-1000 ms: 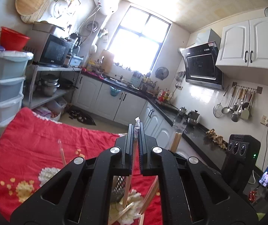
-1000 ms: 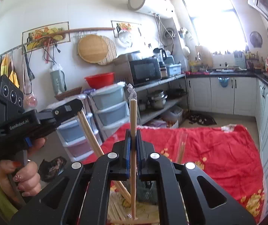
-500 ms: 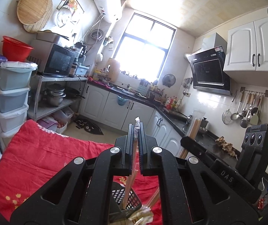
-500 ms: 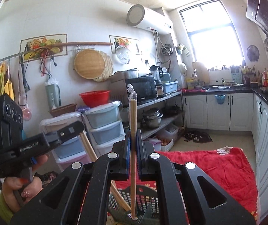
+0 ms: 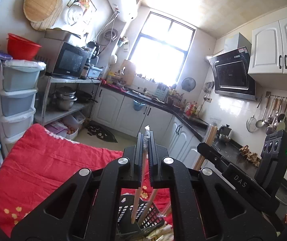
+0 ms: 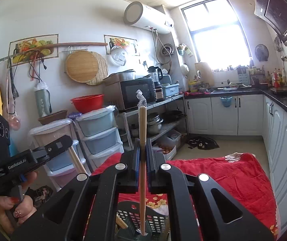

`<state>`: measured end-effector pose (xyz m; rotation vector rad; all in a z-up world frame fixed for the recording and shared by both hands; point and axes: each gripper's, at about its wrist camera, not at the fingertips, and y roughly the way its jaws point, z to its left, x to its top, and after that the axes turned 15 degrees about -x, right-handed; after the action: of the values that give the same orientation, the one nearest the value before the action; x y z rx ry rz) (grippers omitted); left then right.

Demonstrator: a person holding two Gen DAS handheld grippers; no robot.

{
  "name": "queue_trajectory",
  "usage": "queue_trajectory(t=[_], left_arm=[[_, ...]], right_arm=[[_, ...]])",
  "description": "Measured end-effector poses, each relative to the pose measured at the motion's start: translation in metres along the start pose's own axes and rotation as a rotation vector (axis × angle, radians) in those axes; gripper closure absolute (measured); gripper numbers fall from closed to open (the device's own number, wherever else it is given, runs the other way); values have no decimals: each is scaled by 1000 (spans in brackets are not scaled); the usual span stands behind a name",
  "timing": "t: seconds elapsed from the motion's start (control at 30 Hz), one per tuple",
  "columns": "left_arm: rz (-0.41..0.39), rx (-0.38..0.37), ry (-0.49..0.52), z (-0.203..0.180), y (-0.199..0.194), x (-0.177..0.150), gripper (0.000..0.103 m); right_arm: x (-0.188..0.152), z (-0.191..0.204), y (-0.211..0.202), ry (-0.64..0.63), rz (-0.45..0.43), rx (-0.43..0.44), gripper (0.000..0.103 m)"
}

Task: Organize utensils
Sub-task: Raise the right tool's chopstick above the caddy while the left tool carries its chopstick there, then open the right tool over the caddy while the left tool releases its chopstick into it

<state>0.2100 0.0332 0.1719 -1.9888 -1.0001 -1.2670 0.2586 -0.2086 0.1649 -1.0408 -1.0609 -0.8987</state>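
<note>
Both grippers clamped on wrapped chopsticks rn. Left gripper (image 5: 145, 140) pinches its wrapped pair (image 5: 138, 190) w/ the plastic twist poking out above the jaws. Right gripper (image 6: 142, 146) holds its own pair (image 6: 142, 160) upright. Lower ends of both hang just over the dark slotted basket (image 6: 155, 221) right below, on the red blanket (image 6: 223, 176).

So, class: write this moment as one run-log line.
left gripper: jaws shut on wrapped chopsticks | right gripper: jaws shut on chopsticks | black slotted basket: below both | red cloth: underneath
</note>
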Motion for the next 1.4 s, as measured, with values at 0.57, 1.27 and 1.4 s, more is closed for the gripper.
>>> queue_trajectory(t=[0.57, 1.27, 1.4], left_arm=[[76, 45, 22, 17, 26, -39, 101], [119, 77, -7, 34, 30, -62, 96], [121, 84, -15, 34, 28, -64, 85]], right_arm=[[-38, 4, 25, -24, 38, -36, 97], [-76, 5, 44, -8, 124, -69, 95], [-80, 1, 40, 4, 133, -77, 86]])
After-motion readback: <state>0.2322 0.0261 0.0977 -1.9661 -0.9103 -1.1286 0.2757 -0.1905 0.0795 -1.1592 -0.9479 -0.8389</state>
